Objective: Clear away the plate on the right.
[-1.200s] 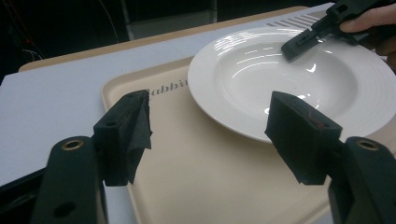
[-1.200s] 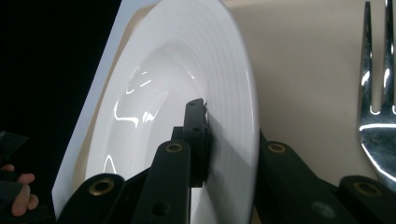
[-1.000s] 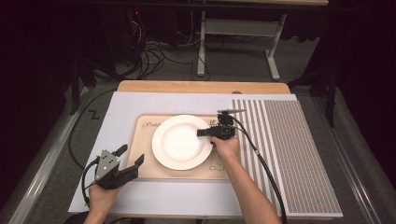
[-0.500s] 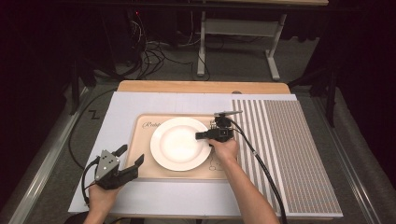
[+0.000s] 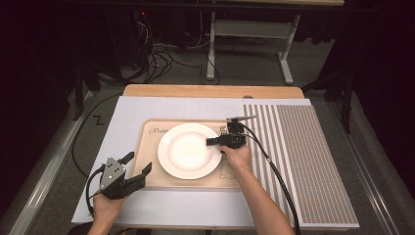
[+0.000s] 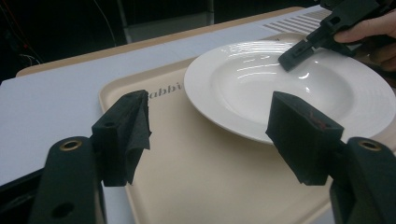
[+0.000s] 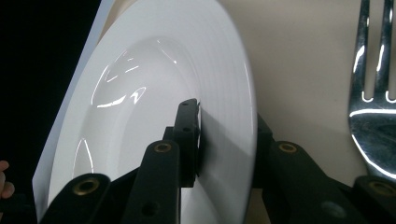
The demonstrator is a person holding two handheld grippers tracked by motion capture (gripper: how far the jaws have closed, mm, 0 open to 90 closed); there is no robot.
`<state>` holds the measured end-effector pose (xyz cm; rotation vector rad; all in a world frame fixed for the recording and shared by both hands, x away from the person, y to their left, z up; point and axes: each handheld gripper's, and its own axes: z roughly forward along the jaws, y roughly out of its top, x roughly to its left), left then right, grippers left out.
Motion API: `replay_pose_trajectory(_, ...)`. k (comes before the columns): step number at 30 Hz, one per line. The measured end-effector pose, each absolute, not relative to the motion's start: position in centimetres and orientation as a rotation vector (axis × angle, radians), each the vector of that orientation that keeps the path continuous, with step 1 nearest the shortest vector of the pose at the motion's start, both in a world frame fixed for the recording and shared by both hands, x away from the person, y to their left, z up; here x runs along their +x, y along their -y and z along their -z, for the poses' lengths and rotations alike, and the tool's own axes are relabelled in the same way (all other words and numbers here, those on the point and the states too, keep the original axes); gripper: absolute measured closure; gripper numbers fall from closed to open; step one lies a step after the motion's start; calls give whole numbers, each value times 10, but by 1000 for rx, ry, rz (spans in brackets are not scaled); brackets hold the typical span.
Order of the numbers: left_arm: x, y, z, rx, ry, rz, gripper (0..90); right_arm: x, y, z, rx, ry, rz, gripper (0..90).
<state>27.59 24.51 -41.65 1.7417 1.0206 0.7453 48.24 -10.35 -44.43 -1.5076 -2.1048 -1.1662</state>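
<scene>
Left hand-held gripper (image 5: 137, 168): nearest of all, at the near left of the surface, over the near left corner of the tray; its jaws stand wide apart with nothing between them, and in the left gripper view (image 6: 210, 135) they frame bare tray and the near rim of the plate.
Left hand (image 5: 108, 205): wrapped round the body of that gripper, at the near edge of the white mat.
White mat (image 5: 132, 110): a pale sheet that covers the left and middle of the surface and lies under the tray.
Tray (image 5: 151, 133): beige, rectangular, in the middle of the mat, with printed lettering near its far left corner.
Plate (image 5: 186, 149): white, round and shallow, resting on the tray, roughly at its centre.
Right hand-held gripper (image 5: 209, 142): at the right rim of the plate, pointing left; in the right gripper view (image 7: 224, 140) one jaw lies over the inside of the rim and the other below its outer edge. The jaws have just been opening with the rim between them; a thin gap shows at the upper pad, so the clamp looks loosened.
Right hand (image 5: 237, 155): behind that gripper, over the right side of the tray.
Fork (image 7: 376, 93): metal, lying on the tray just beside the plate.
Striped mat (image 5: 298, 161): grey and white lines, covering the right part of the surface.
Surface (image 5: 210, 91): its wooden far edge shows beyond the mats.
</scene>
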Motion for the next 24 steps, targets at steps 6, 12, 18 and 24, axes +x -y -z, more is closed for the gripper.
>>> replay_pose_trajectory(6, 276, -245, 416, 1737, -1023, -745, 304, 483, 107, 443, -1500, 2121, 1167, 710)
replay_pose_trajectory(12, 274, -247, 415, 1715, -1030, -751, 306, 483, 110, 442, -1508, 2119, 1176, 665)
replay_pose_trajectory(18, 275, -247, 416, 1726, -1031, -744, 306, 481, 118, 442, -1521, 2090, 1202, 631)
replay_pose_trajectory(24, 276, -248, 416, 1724, -1039, -734, 304, 481, 120, 439, -1530, 2091, 1219, 628)
